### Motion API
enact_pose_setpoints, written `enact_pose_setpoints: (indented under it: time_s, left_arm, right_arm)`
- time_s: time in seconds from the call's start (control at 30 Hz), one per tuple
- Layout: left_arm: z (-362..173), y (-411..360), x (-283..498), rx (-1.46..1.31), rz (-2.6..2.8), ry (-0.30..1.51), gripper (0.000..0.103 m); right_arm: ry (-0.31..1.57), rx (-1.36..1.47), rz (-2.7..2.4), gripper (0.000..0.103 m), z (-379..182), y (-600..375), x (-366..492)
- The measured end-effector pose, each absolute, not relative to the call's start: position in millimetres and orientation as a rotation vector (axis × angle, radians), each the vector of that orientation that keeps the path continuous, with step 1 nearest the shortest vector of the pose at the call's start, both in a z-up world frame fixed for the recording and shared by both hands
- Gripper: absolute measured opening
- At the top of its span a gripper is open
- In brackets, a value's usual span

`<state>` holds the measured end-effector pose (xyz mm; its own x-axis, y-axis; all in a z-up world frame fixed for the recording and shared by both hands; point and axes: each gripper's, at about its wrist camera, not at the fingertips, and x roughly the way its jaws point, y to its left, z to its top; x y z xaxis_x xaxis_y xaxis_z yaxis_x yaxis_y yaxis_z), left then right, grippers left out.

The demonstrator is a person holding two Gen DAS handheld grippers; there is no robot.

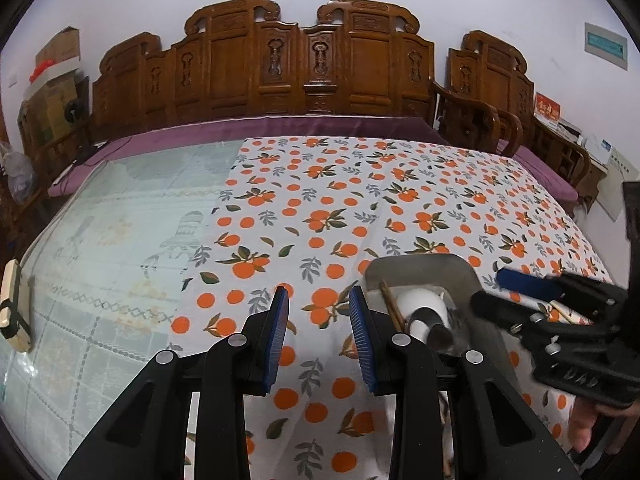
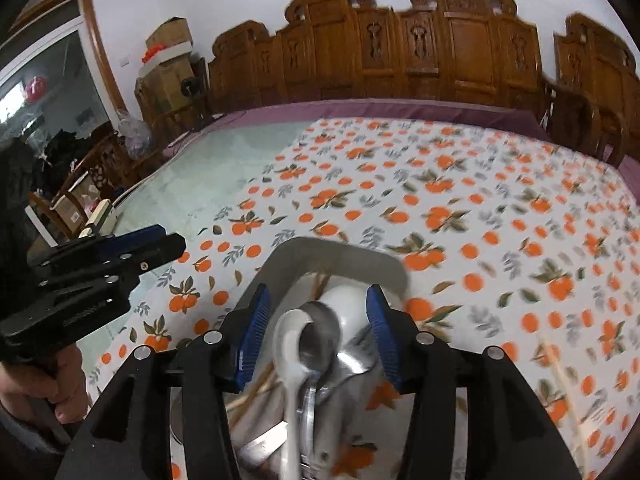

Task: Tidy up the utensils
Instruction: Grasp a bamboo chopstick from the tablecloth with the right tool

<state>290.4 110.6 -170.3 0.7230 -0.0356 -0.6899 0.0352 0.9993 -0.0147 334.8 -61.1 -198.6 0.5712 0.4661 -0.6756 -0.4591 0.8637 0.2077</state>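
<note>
Right gripper: jaws wide, nothing between the pads, poised directly above the tray. Left gripper: jaws wide and empty, over bare cloth just left of the tray.

The right wrist view alone looks down into the tray. It shows a white spoon and a metal spoon lying bowl against bowl, with a white bowl-like piece beyond them and a flat metal blade at the tray's near edge. Motion blur smears all of these, and whether the spoons touch cannot be settled.

The left wrist view alone shows chopsticks leaning inside the tray's left wall, and a pale stick-like item under the right gripper, right of the tray. There the right gripper is seen side-on, partly covering the tray's right rim.

Tray contents are cut off by the left gripper's right finger in the left view. Behind the tray, the bench carries the orange-print cloth, with a pale green covering to the left.
</note>
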Motion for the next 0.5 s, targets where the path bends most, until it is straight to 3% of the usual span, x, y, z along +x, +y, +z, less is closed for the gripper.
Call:
enact_pose_setpoints:
  time_s: [0.07,0.13,0.33,0.5]
  left_arm:
    - [-169,105,288,0.003,-0.048,0.758,0.032]
    - [-167,97,286,0.010,-0.059,0.750,0.054]
    - [-163,72,278,0.012,-0.114,0.736,0.071]
    - [-162,45,271,0.033,-0.160,0.731,0.079]
  right_arm:
    - [0.770,-0.010,0.531,0.052,-192,-73,328]
    - [0.750,-0.035,0.526,0.052,-188,-90,316]
    - [0.762,-0.139,0.482,0.052,-195,-143,291]
    - [0.828,-0.186,0.412,0.052,-214,-195,285]
